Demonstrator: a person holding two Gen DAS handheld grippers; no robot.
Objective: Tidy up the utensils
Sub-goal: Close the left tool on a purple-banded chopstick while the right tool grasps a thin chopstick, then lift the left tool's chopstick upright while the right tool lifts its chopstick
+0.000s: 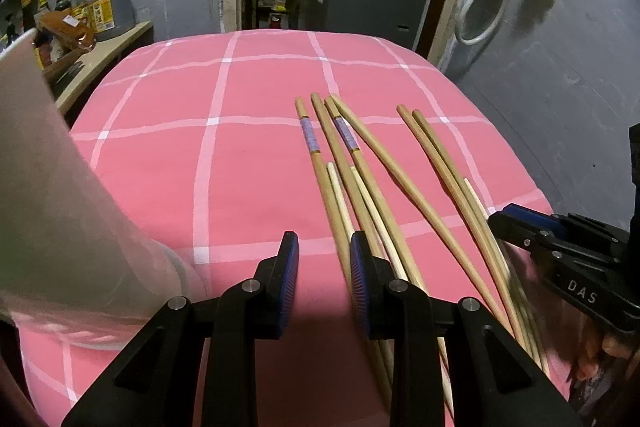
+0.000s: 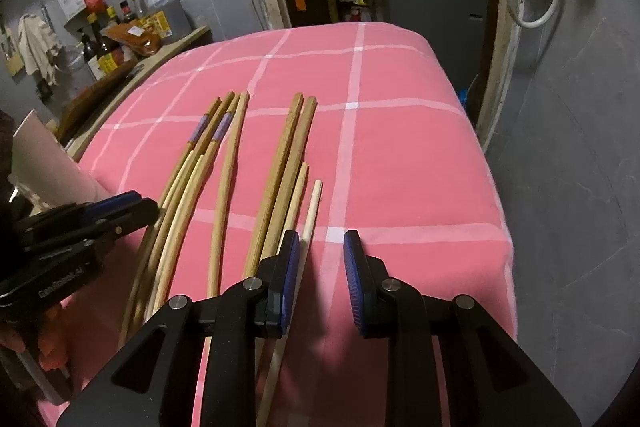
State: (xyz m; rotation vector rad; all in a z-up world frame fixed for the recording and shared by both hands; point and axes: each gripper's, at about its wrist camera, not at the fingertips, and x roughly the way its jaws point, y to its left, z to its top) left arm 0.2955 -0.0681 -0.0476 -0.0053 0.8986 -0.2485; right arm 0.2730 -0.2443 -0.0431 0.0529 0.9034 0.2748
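Left wrist view: a bunch of long wooden chopsticks (image 1: 356,183) lies fanned out on the pink cloth with white grid lines (image 1: 240,99), right of centre in the frame, thick ends pointing to the top. Two have a purple band near the thick end, a few thinner ones are paler and shorter. The left gripper (image 1: 324,247) at bottom centre has its blue-padded jaws a bit apart with only cloth between them. In the right wrist view the right gripper (image 2: 322,243) is also slightly parted, nothing pinched, one pale stick just beside its left pad. A translucent plastic cup (image 1: 60,207) sits at the left edge.
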